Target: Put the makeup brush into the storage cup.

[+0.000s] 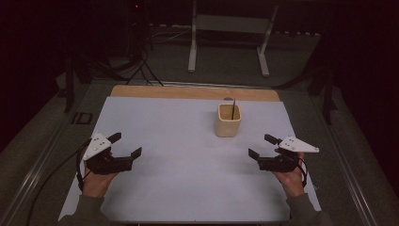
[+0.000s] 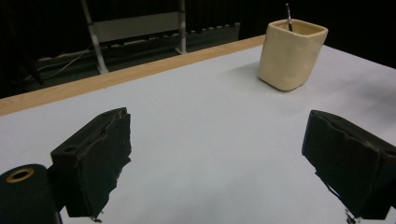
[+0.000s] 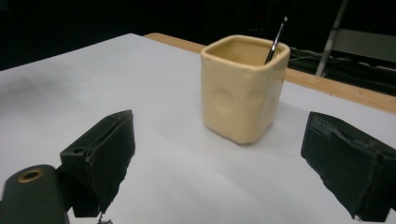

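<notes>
Nearest the person, both hands rest low on the white-covered worktop [image 1: 188,160], each holding its tool pointed inward. The left tongs [image 1: 128,145] stand wide open with nothing between the jaws; the right tongs [image 1: 261,146] gape the same way, also empty. Farther on, nearer the right tongs, the cream square cup [image 1: 228,120] stands upright, apart from both, with a thin dark stick [image 1: 233,108] leaning inside it.
</notes>
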Available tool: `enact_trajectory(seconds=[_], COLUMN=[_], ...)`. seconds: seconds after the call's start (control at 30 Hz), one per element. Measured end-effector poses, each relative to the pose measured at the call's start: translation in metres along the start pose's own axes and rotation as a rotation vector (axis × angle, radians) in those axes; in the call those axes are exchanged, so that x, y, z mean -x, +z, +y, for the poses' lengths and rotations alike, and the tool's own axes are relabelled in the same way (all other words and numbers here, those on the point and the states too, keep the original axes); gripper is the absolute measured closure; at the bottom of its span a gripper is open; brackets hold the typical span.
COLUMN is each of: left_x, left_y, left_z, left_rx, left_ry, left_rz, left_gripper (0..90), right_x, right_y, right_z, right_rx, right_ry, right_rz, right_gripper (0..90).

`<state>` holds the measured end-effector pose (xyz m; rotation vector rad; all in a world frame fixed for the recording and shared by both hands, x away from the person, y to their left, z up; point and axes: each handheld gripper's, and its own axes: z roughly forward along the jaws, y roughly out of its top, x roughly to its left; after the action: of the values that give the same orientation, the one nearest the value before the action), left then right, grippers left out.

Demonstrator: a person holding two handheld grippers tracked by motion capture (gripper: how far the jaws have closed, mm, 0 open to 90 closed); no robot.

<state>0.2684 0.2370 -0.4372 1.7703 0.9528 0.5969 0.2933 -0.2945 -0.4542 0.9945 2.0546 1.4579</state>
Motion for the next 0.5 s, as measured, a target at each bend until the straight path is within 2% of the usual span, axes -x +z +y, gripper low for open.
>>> enact_trajectory(seconds=[0.3, 0.5], left_x=[-0.003, -0.002], left_y=[-0.007, -0.01], left_z=[-0.007, -0.012], left_rx=[0.009, 0.01], left_ry=[-0.011, 0.003], left_rz=[0.007, 0.004], left_gripper=[8.4, 7.1], right_x=[-0.004, -0.005], right_y=[-0.014, -0.025], right_z=[-0.014, -0.018], right_rx=[0.022, 0.034], right_ry=[0.019, 0.02], right_rz=[-0.012, -0.026], right_gripper=[9.7, 9.6])
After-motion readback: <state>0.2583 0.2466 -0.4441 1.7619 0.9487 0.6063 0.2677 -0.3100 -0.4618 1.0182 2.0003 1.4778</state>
